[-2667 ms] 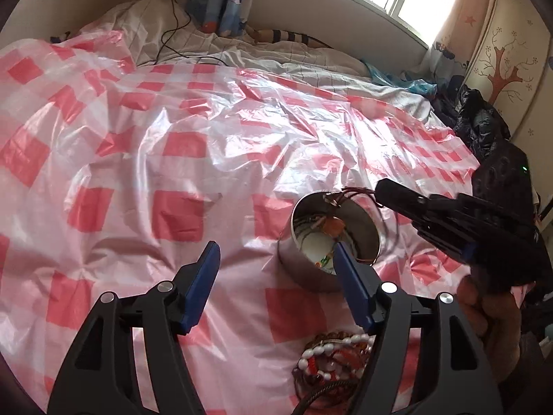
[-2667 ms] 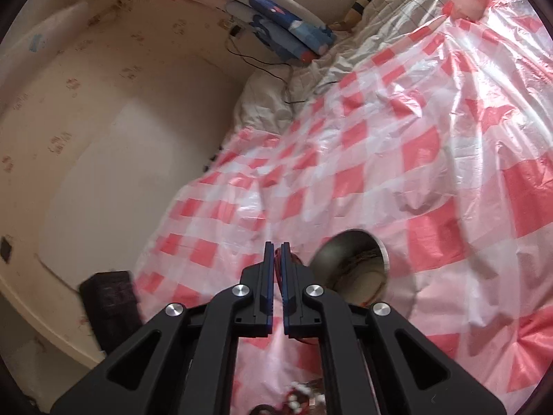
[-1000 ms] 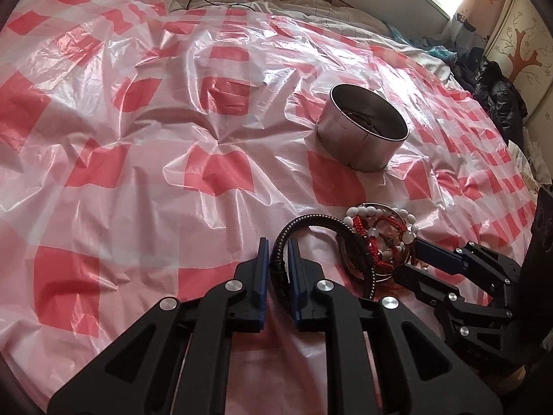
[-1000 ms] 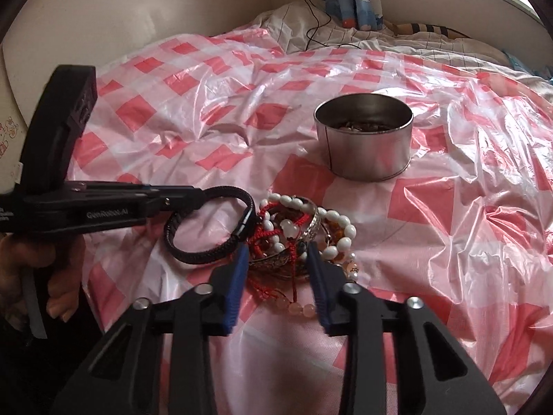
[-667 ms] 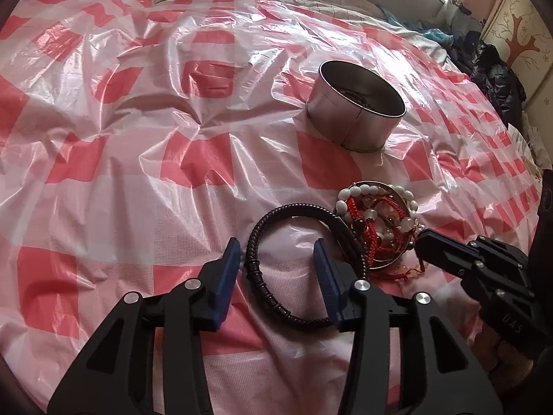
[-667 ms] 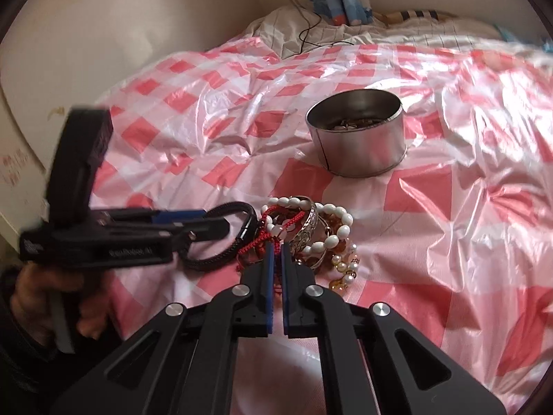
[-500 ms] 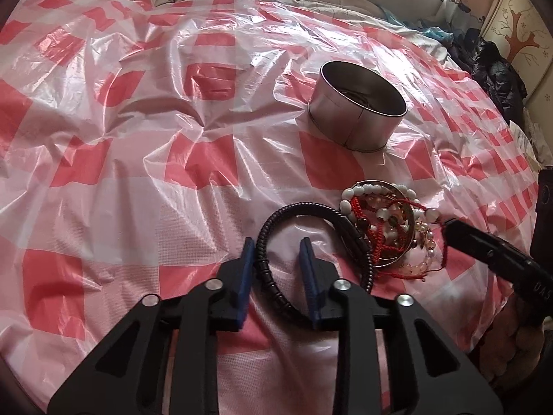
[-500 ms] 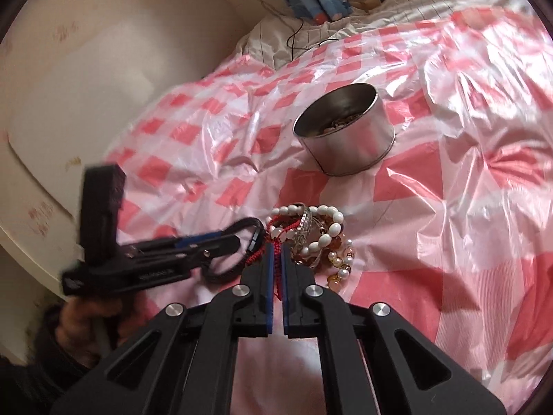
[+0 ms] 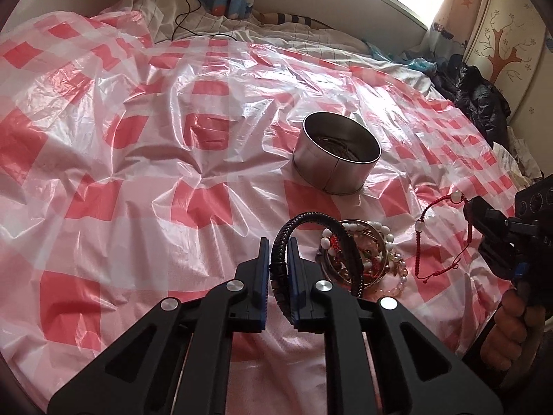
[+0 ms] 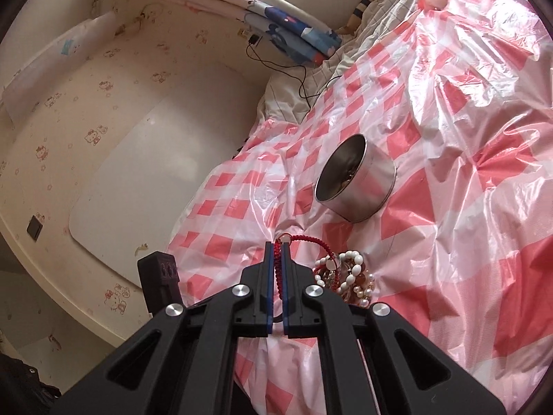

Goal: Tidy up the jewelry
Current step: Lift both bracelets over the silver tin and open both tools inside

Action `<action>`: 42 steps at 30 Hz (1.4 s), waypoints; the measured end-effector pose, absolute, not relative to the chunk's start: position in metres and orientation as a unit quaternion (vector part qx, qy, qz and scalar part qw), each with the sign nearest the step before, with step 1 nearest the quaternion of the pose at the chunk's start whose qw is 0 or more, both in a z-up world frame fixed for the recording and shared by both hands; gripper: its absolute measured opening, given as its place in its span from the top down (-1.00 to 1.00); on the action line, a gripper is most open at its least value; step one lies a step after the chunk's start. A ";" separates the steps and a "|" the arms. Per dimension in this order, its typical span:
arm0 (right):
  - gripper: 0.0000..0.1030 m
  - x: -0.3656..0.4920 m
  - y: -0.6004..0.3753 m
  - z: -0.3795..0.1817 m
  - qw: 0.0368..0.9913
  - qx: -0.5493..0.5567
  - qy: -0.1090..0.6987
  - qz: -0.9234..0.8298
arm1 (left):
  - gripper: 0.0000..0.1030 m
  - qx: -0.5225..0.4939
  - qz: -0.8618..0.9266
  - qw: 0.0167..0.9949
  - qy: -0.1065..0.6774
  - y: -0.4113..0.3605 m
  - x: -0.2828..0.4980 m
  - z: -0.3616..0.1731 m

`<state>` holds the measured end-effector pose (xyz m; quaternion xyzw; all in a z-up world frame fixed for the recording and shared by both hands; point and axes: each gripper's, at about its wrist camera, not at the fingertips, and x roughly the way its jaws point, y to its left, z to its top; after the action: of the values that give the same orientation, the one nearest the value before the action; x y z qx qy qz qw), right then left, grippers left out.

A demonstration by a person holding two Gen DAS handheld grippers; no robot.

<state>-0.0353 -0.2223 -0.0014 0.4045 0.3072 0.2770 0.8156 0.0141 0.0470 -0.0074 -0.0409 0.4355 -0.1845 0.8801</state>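
Observation:
My left gripper [image 9: 277, 242] is closing its jaws on a black braided bracelet [image 9: 311, 216]. The pads press on it and its loop stands up off the sheet. My right gripper [image 10: 276, 245] is shut on a red string bracelet [image 10: 311, 240] with white beads. In the left wrist view that bracelet [image 9: 466, 238] dangles from the right gripper [image 9: 466, 204], clear of the pile. A pile of bead bracelets [image 9: 369, 256] lies between the grippers, also seen as the pile [image 10: 349, 276]. Behind it stands a round metal tin [image 9: 328, 173] with jewelry inside.
A red and white checkered plastic sheet [image 9: 138, 173] covers the bed. Dark clothing [image 9: 480, 100] is heaped at the bed's right edge and a black cable [image 9: 186, 10] runs along the far side. A hand [image 9: 508, 328] holds the right tool. A wall [image 10: 103, 138] borders the bed.
The left gripper opened around the black bracelet, then closed on it and raised its loop. The right gripper shut on the red string bracelet, pulled it out of the pile and rolled.

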 end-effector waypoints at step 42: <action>0.92 -0.032 -0.215 -0.005 0.817 0.395 0.316 0.278 | 0.81 0.031 -0.174 0.905 0.386 0.018 0.005 0.007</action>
<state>-0.0316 -0.2152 -0.0052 0.3945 0.3157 0.2780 0.8169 0.0046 0.0180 0.0066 0.0315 0.3863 -0.1745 0.9052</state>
